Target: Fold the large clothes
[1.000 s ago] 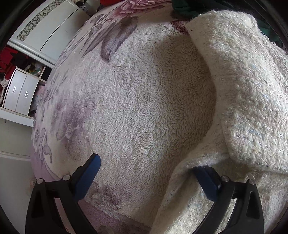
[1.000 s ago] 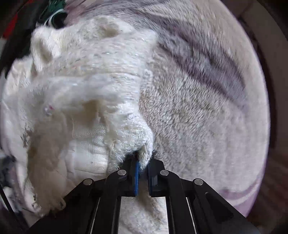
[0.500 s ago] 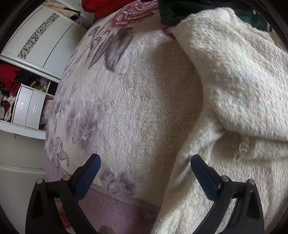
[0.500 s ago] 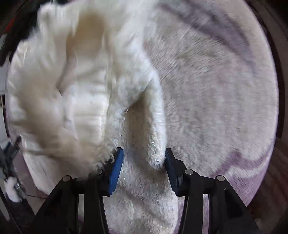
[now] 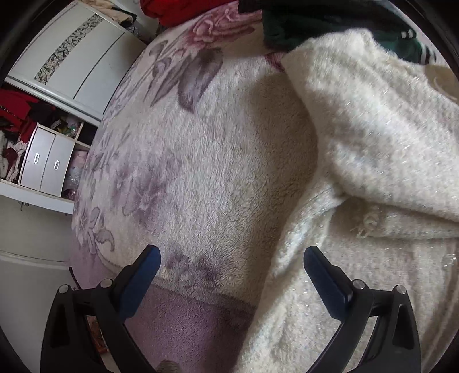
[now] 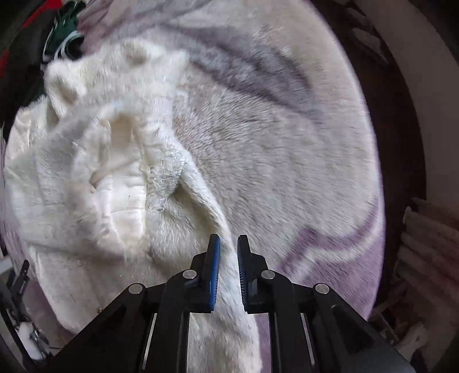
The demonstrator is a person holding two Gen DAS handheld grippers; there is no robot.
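Note:
A white fluffy garment (image 5: 373, 143) lies crumpled on a pale plush blanket with purple flowers (image 5: 215, 157), filling the right side of the left wrist view. My left gripper (image 5: 231, 252) hangs open above the blanket beside the garment's near edge, with nothing between its fingers. In the right wrist view the garment (image 6: 86, 186) lies left of centre, its smooth lining showing. A raised ridge of it runs down into my right gripper (image 6: 229, 239). The jaws are closing and their blue pads pinch that ridge.
A white wardrobe (image 5: 77, 63) and small drawers (image 5: 46, 166) stand beyond the bed's left edge. Red clothes (image 5: 178, 8) and a dark green garment (image 5: 287, 31) lie at the far end. The dark bed frame (image 6: 401, 143) and stacked pale cloth (image 6: 424, 246) are on the right.
My right gripper let go of a tuft, opened, then narrowed on a ridge of the garment while rising. My left gripper rose, still open, and more of the bed edge shows.

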